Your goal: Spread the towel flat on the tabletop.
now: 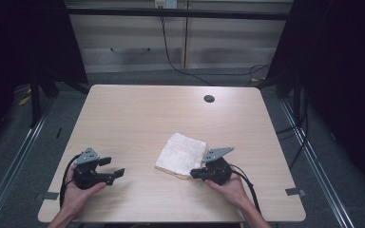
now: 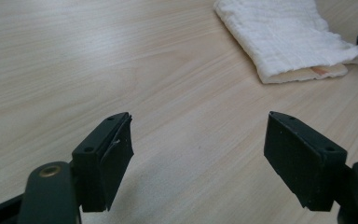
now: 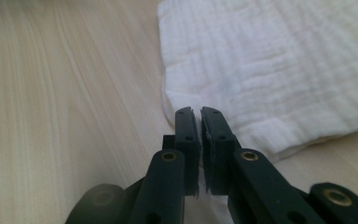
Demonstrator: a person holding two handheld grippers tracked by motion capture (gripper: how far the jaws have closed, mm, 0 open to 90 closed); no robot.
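A person's left hand (image 1: 78, 192) is holding the left gripper (image 1: 111, 167) near the table's (image 1: 138, 114) front left corner, its jaws spread wide over bare wood. Right of centre, a folded white cloth (image 1: 180, 153) is lying flat. The right gripper (image 1: 195, 173) is pinching the cloth's near edge, jaws nearly together, with the right hand (image 1: 230, 187) resting behind it.
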